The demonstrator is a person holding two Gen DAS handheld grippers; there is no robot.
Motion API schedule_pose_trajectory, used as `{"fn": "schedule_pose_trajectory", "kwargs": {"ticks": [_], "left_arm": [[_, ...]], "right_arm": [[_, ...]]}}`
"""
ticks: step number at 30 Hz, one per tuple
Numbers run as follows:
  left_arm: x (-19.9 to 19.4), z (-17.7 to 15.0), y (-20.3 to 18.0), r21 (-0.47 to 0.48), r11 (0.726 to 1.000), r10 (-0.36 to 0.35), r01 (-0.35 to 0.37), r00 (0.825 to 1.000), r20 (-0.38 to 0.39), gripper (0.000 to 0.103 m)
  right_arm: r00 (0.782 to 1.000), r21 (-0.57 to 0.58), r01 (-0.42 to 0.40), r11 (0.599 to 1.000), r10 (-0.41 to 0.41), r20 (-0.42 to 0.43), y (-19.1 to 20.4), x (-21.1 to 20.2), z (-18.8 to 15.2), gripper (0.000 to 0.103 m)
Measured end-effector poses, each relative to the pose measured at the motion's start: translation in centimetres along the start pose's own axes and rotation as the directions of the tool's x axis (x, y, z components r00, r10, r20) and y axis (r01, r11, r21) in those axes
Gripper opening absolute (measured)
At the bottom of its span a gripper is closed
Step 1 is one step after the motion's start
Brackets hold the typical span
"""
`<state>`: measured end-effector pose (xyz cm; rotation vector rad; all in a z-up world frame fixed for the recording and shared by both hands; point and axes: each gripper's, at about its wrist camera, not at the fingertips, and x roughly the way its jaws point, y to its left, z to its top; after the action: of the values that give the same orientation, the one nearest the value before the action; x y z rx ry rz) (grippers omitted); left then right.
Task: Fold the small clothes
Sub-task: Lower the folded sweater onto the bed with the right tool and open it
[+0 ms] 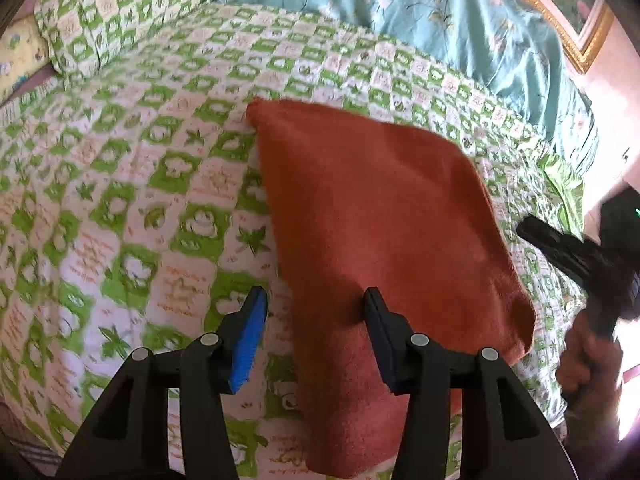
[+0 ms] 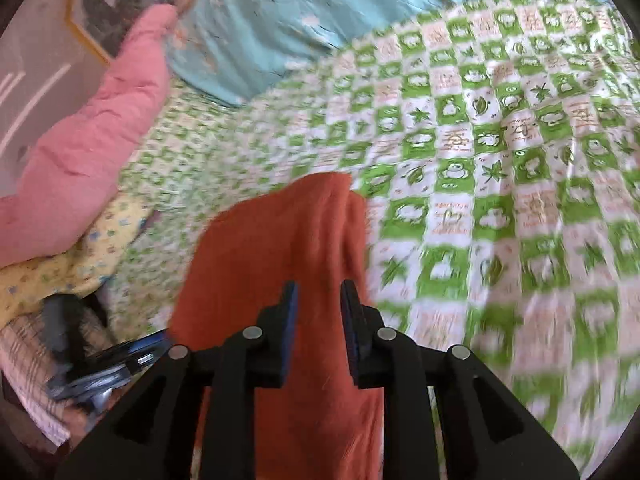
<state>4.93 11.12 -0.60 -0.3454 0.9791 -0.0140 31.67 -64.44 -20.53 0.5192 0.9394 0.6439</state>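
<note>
An orange cloth [image 1: 372, 216], folded over, lies flat on the green-and-white checked bedspread [image 1: 140, 200]. My left gripper [image 1: 316, 304] hovers open over the cloth's near left edge. Its blue-padded finger is over the bedspread and the other is over the cloth, with nothing pinched. In the left wrist view my right gripper [image 1: 532, 228] comes in from the right, held by a hand [image 1: 588, 360], its tip just off the cloth's right edge. In the right wrist view the right gripper [image 2: 319, 292] stands narrowly open above the orange cloth [image 2: 280, 240], with a gap showing between its pads.
A teal flowered quilt [image 1: 440, 8] is bunched at the far side of the bed. There is a checked pillow [image 1: 100, 20], a pink blanket [image 2: 92, 140] and a yellow printed cloth [image 2: 80, 264]. A gold-framed picture [image 1: 580, 20] leans on the wall. Something blurred, black and blue [image 2: 112, 364], sits at the bed's edge.
</note>
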Motion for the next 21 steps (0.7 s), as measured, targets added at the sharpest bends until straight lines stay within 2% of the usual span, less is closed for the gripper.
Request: {"fn": "schedule_pose_trajectory", "kwargs": {"ticks": [3, 6, 8, 11, 14, 19, 21], "left_arm": [[0.5, -0.6, 0.0, -0.001, 1.0, 0.001, -0.001, 1.0, -0.014, 0.05], [1.0, -1.2, -0.1, 0.027, 0.999, 0.042, -0.042, 0.999, -0.003, 0.054], [2.1, -1.8, 0.3, 0.03, 0.999, 0.042, -0.042, 0.999, -0.016, 0.057], [2.5, -2.2, 1.5, -0.002, 1.0, 0.013, -0.013, 1.0, -0.002, 0.061], [1.8, -2.5, 2.0, -0.037, 0.999, -0.012, 0.012, 1.0, 0.006, 0.061], [0.0, -3.7, 2.2, -0.032, 0.999, -0.003, 0.003, 1.0, 0.021, 0.061], [-0.6, -4.2, 1.9, -0.021, 1.0, 0.012, -0.011, 1.0, 0.027, 0.061]], "right_arm": [[0.998, -0.035, -0.04, 0.999, 0.039, -0.039, 1.0, -0.9, -2.3, 0.023], [0.996, -0.047, 0.001, 0.999, -0.005, -0.091, 0.8, 0.0, -4.2, 0.023], [0.989, -0.038, 0.061, 0.997, -0.066, -0.132, -0.7, 1.6, -5.5, 0.016], [0.993, 0.006, 0.055, 0.998, -0.054, -0.108, -2.3, 1.9, -6.0, 0.002], [0.994, 0.022, 0.059, 0.998, -0.056, -0.095, -1.8, 1.1, -6.0, 0.005], [0.993, -0.028, 0.096, 0.995, -0.098, -0.072, 0.4, -1.0, -6.9, 0.008], [0.993, -0.045, 0.093, 0.995, -0.095, -0.063, 1.2, -1.7, -7.3, 0.013]]}}
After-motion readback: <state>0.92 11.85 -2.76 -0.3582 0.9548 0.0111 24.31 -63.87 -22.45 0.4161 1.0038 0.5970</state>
